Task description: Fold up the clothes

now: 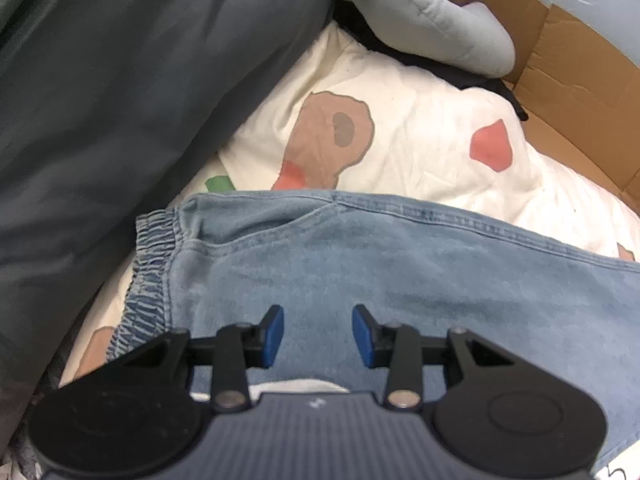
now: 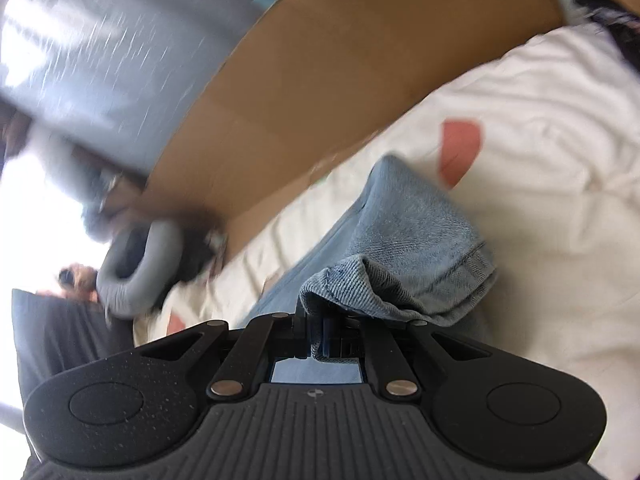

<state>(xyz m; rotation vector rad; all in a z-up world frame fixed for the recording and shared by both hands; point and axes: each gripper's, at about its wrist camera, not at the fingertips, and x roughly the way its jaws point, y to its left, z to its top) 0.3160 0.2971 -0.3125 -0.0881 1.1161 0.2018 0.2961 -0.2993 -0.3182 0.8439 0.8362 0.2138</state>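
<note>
Light blue denim jeans lie flat on a white printed sheet, their elastic waistband at the left. My left gripper hovers just above the denim, pointing steeply down. Its blue pads stand apart with nothing between them. In the right wrist view, the right gripper is shut on the hemmed end of a jeans leg. The cloth is lifted and bunched over the fingers, and the view is motion-blurred.
A large dark grey-green cloth fills the left side. A pale grey cushion lies at the back over something dark. Flattened cardboard borders the sheet on the far side. A grey ring-shaped cushion sits by the cardboard.
</note>
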